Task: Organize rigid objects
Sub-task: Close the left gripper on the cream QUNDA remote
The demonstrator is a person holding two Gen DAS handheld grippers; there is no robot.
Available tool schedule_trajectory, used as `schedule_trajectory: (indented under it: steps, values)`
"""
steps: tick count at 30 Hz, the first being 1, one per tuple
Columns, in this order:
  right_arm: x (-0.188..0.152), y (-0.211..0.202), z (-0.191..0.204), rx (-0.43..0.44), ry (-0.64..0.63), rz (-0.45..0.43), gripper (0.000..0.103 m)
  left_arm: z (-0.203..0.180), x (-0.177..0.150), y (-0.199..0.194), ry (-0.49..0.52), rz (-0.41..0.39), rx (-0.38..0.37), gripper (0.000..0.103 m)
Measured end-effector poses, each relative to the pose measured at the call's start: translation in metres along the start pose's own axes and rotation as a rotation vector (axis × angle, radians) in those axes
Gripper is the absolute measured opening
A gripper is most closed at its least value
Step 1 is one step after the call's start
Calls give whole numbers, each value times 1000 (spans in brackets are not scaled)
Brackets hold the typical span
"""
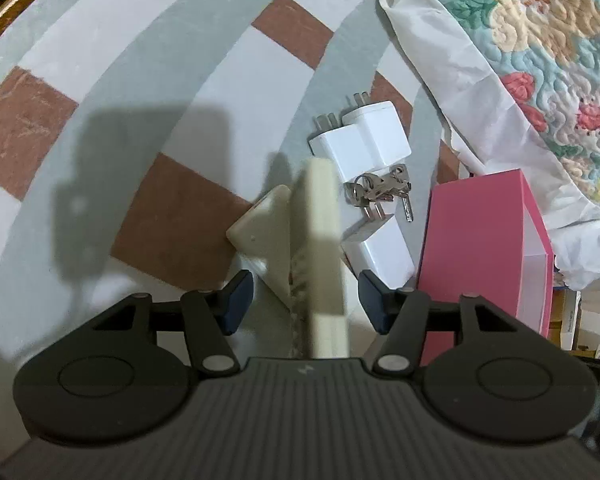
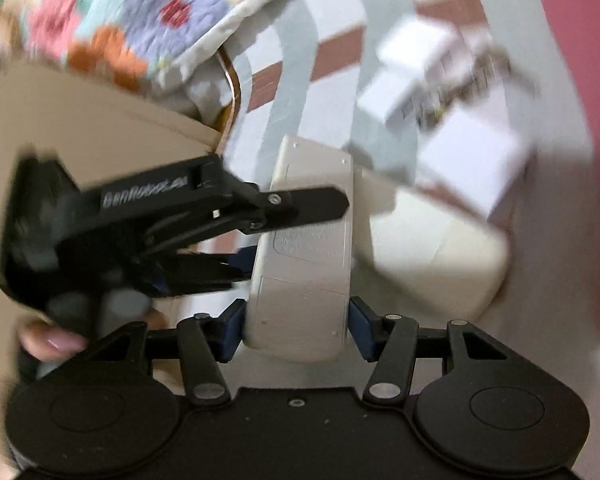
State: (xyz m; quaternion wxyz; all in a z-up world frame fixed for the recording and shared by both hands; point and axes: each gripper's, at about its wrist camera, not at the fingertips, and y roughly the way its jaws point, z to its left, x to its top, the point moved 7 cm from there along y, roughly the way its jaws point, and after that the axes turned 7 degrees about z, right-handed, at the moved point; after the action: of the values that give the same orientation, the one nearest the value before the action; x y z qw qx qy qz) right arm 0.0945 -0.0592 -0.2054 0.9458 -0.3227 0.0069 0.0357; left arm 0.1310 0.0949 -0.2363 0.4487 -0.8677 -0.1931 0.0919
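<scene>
Right gripper [image 2: 296,326] jaws pinching a cream remote control [image 2: 304,248]; left gripper [image 1: 306,300] jaws spread around its edge, not pressing. Chargers [image 1: 364,140], keys [image 1: 380,190] still scattered on the patterned cloth [image 1: 160,92]; pink box [image 1: 480,240] unfilled, mostly undone.

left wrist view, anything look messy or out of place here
The key bunch lies draped across the white chargers, prongs pointing different ways, heaped beside the pink box rather than in it. A cream remote stands on edge between the left hand-held gripper fingers.
</scene>
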Motion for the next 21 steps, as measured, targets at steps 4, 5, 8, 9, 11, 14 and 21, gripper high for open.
schedule_trajectory:
  steps: [4,5,8,9,11,14,21]
  values:
    - [-12,5,-12,-21,1,-15,58,-2,-5,3,25,15,-4,42]
    - [-15,5,-11,-26,-5,-13,58,-3,-6,5,29,24,-10,38]
    - [-20,3,-11,-33,-6,-21,58,-11,-12,8,74,31,-4,26]
    - [-18,3,-11,-66,-32,-26,58,-14,-14,9,98,26,12,23]
    - [-21,0,-9,-181,-134,-45,60,-18,-18,11,149,30,67,16]
    - [-29,-1,2,-339,-291,-67,65,-20,-23,12,167,32,87,16]
    - [-52,-4,31,-542,-592,-69,76,-21,-30,8,189,25,170,16]
